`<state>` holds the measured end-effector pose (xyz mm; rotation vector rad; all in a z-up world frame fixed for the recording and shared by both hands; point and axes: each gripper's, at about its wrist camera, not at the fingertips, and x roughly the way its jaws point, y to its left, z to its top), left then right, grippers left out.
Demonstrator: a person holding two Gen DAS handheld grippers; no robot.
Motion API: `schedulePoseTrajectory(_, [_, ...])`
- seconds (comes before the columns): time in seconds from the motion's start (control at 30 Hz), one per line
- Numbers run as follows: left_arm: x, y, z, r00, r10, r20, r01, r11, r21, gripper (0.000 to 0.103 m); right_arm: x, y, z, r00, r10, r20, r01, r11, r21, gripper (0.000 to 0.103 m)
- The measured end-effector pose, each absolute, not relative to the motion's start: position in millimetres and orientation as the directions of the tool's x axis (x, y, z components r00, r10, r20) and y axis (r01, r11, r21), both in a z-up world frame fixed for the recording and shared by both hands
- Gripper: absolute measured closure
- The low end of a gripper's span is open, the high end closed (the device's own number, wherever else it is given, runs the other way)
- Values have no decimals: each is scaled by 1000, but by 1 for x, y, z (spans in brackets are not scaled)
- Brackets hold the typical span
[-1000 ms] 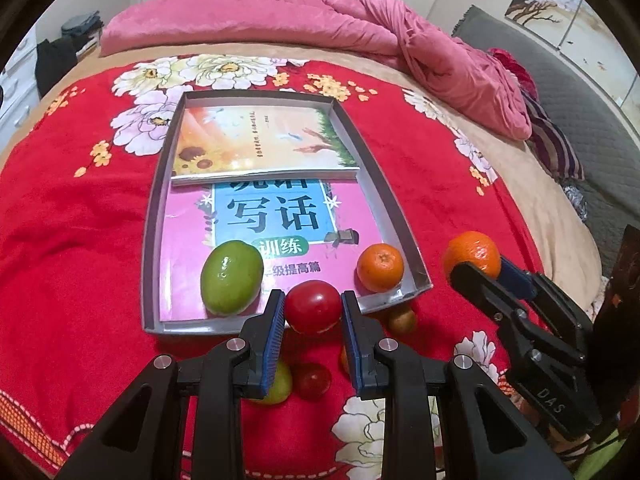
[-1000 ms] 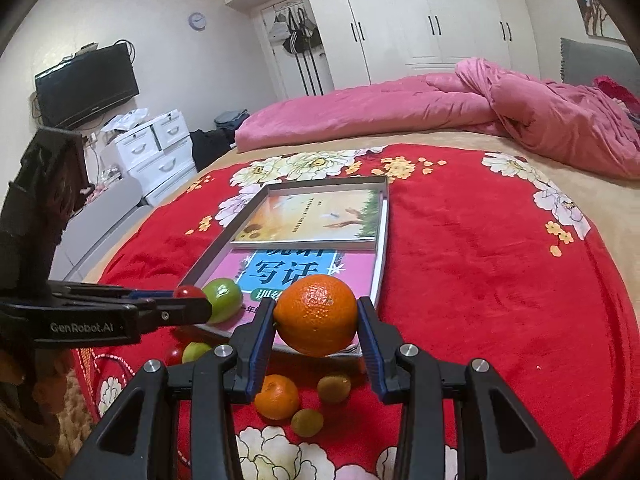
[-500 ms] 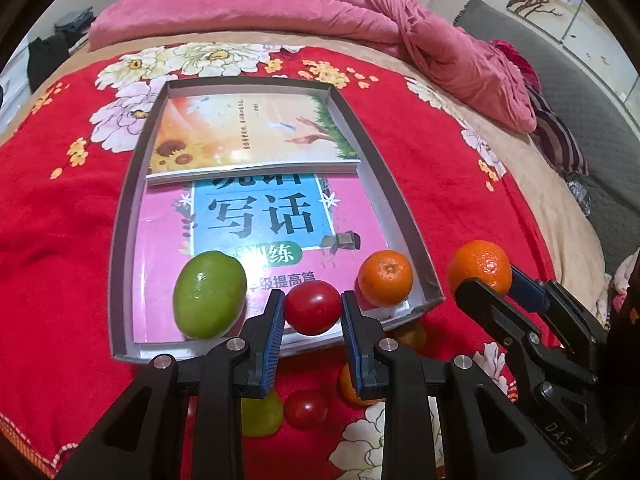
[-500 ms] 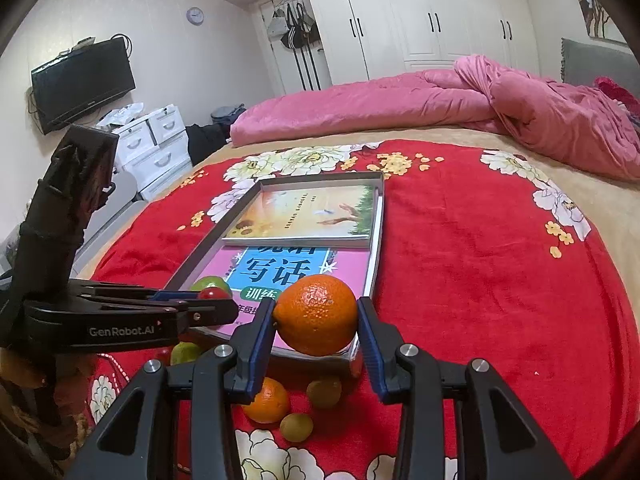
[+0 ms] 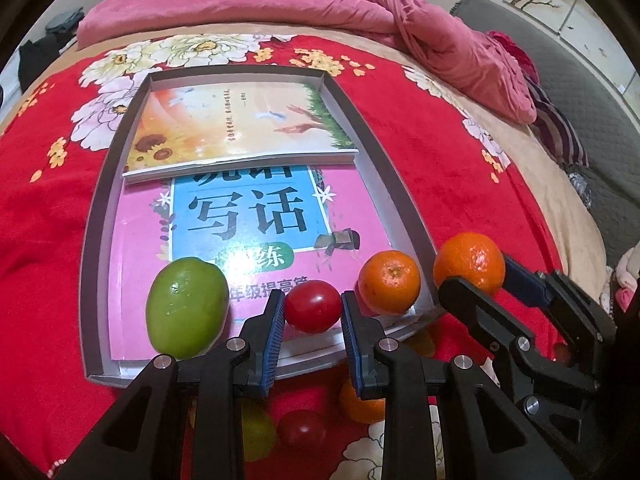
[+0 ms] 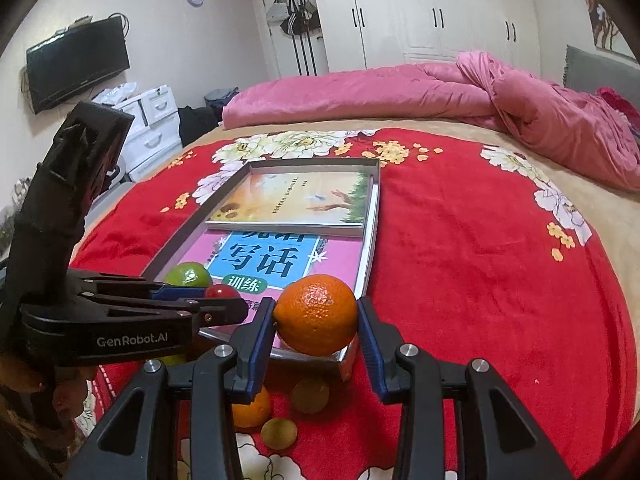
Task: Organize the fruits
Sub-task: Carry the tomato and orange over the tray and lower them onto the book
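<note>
while the left tool (image 5: 312, 316) clenches a tomato (image 5: 312, 311) and the right tool (image 6: 316, 316) an orange (image 6: 316, 314), either could roll off the tray (image 5: 404, 216) once freed just ahead.

The tray's (image 5: 404, 216) near edge is crowded by a green fruit (image 5: 187, 309) and small orange (image 5: 389, 282), while its far half holds only flat books (image 5: 240, 128).
</note>
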<state>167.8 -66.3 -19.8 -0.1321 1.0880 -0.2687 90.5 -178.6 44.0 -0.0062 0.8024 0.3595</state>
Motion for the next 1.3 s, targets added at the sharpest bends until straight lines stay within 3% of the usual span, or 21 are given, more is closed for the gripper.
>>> schedulePoseTrajectory(0.63, [175,-57,-36,423,-259,-868,119,966,-231,74,94,-167,33,633,282,-721,-343,937,65,62])
schedulePoseTrajectory(1.07, [174,-57,-36,423,-262,-867,117,965,-235,74,94,-174,31,602,384,-700,-349,915,202,62])
schedulePoseTrajectory(1.3, [173,-56,-36,423,-264,-867,116,965,-237,74,96,-179,30,612,340,-714,-310,934,179,62])
